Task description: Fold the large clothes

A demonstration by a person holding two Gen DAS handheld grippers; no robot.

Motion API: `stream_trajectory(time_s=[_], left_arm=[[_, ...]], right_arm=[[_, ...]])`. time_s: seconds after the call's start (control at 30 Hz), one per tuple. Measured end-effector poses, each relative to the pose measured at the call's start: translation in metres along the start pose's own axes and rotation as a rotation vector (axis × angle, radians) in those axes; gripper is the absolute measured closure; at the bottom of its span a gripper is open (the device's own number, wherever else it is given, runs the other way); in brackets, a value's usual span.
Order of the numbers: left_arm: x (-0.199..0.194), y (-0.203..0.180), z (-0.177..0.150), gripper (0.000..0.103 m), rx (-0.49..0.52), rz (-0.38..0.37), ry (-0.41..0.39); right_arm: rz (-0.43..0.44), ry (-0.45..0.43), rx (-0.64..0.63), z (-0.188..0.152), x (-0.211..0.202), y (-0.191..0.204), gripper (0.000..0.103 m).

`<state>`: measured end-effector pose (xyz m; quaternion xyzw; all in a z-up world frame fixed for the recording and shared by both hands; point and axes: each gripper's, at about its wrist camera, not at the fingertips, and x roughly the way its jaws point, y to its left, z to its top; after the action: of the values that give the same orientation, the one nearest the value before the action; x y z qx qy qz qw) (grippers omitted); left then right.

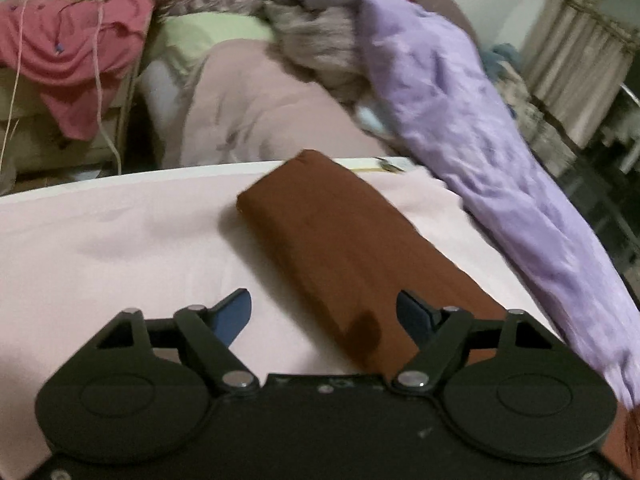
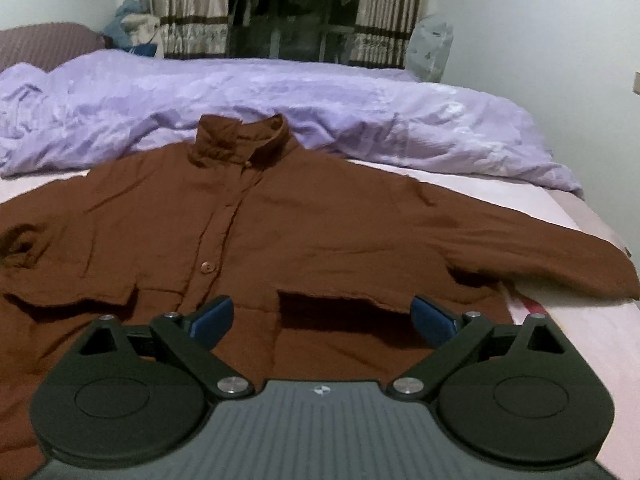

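Note:
A large brown button-up shirt (image 2: pixel 304 216) lies spread front-up on the pink bed sheet (image 2: pixel 592 344), with its collar (image 2: pixel 240 136) at the far side and both sleeves out to the sides. In the left wrist view one brown sleeve (image 1: pixel 344 240) runs diagonally across the sheet (image 1: pixel 120 248). My left gripper (image 1: pixel 324 312) hovers open over the near part of that sleeve, and its pads do not press the cloth. Over the shirt's lower front, near a pocket flap (image 2: pixel 336 296), my right gripper (image 2: pixel 324 316) stands open and holds nothing.
A crumpled lilac duvet (image 2: pixel 280 100) lies along the far side of the bed, just behind the collar. Pillows and a grey cloth heap (image 1: pixel 312 40) sit at the head. A pink garment (image 1: pixel 72 52) drapes over a bedside cabinet. Striped curtains (image 2: pixel 188 4) hang beyond.

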<state>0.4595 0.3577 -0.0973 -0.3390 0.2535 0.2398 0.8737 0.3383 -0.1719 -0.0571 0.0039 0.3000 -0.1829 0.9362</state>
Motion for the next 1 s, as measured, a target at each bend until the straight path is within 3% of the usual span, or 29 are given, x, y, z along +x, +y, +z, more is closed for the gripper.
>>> stream_trajectory(time_s=[0.2,0.23,0.37,0.43,0.53,0.63,0.77,0.87,1.0], left_arm=[[0.028,-0.009,0.015,0.024,-0.021,0.029,-0.051],[0.03,-0.011,0.016,0.028,-0.019,0.037,-0.058],[0.037,-0.018,0.016,0.057,0.021,0.067,-0.064],[0.035,-0.02,0.017,0.073,0.026,0.051,-0.06],[0.021,-0.032,0.021,0.089,0.048,0.017,-0.08],[-0.009,-0.059,0.024,0.09,0.05,-0.109,-0.083],[-0.07,-0.131,0.008,0.09,0.146,-0.326,-0.103],[-0.117,-0.197,-0.023,0.09,0.219,-0.534,-0.069],[-0.171,-0.281,-0.093,0.09,0.326,-0.815,0.032]], right_arm=[[-0.001,0.008,-0.034,0.012,0.027,0.012,0.0],[-0.002,0.01,-0.035,0.013,0.031,0.013,0.0],[0.005,0.03,-0.034,0.013,0.046,0.015,0.0],[0.007,0.041,-0.036,0.012,0.052,0.014,0.0],[0.012,0.051,-0.028,0.011,0.056,0.009,0.0],[0.026,0.054,0.005,0.01,0.056,-0.001,0.0],[0.029,0.049,0.057,0.011,0.051,-0.021,0.0],[0.031,0.038,0.083,0.012,0.043,-0.036,0.0],[0.024,0.014,0.113,0.011,0.03,-0.058,0.0]])
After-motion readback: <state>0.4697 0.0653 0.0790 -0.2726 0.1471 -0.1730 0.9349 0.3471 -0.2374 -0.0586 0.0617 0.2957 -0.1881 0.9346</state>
